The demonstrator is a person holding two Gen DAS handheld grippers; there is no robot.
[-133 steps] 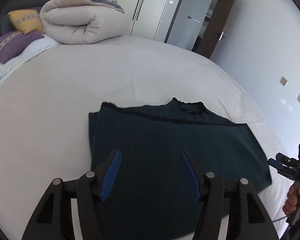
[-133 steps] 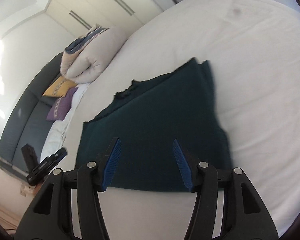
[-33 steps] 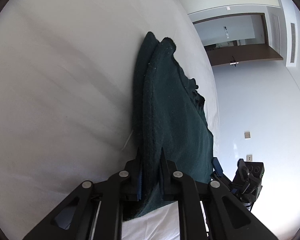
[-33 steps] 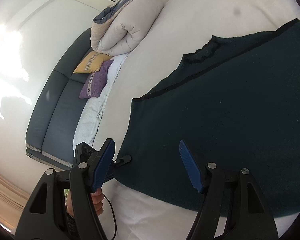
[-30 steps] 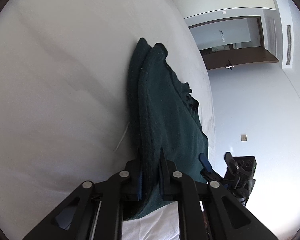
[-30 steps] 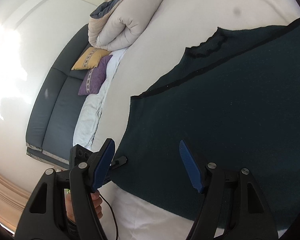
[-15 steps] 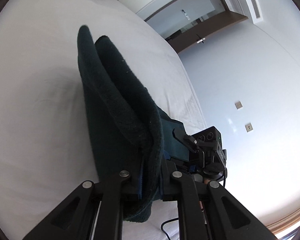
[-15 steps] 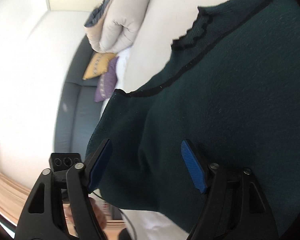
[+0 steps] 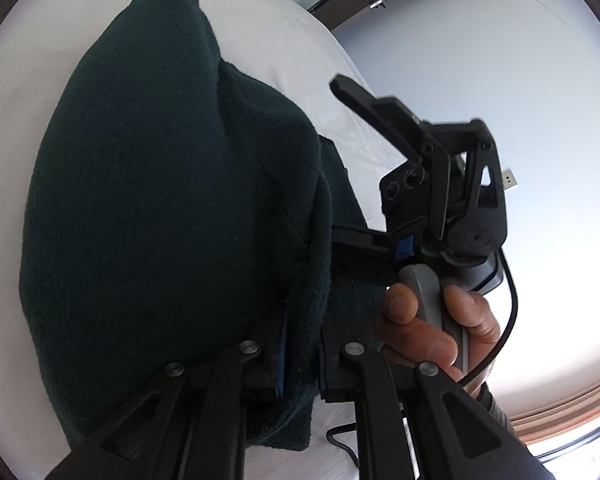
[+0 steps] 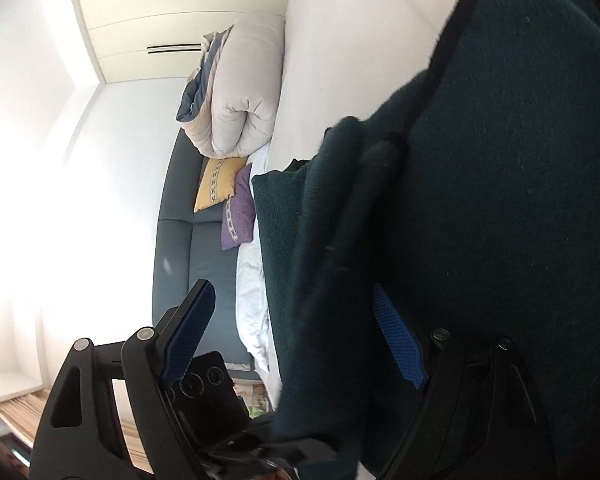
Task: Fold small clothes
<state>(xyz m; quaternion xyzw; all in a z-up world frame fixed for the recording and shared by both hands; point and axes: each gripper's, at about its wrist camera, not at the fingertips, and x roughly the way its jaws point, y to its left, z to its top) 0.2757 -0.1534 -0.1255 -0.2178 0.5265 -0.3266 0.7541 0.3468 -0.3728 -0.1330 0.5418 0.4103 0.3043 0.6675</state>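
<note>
Left wrist view, left to right: the dark green knit garment (image 9: 148, 208) fills the left and centre, its lifted edge humped up over the white bed (image 9: 16, 64). The left gripper (image 9: 300, 344) is clamped tight on a doubled edge of the knit, fabric bunched between the blue pads. Just right of it, the right gripper (image 9: 428, 168) is seen from the front, and a hand (image 9: 432, 328) wraps its grey handle. Right wrist view, left to right: sofa with yellow and purple cushions (image 10: 224, 200), a rolled duvet (image 10: 244, 84) at the head of the bed, then the garment draped across the right half of the frame. The right gripper's jaws have just been opening and stand wide; a fold of the knit hangs between the fingers (image 10: 400, 340), but the pads are not pressing on it. Judgement: thick, soft, limp knit, light enough for one grip but it sags and bunches under its own weight; not slippery, not fragile. Best hold is at hem or shoulder corners, pinching both layers together, so the fold line stays straight.
</note>
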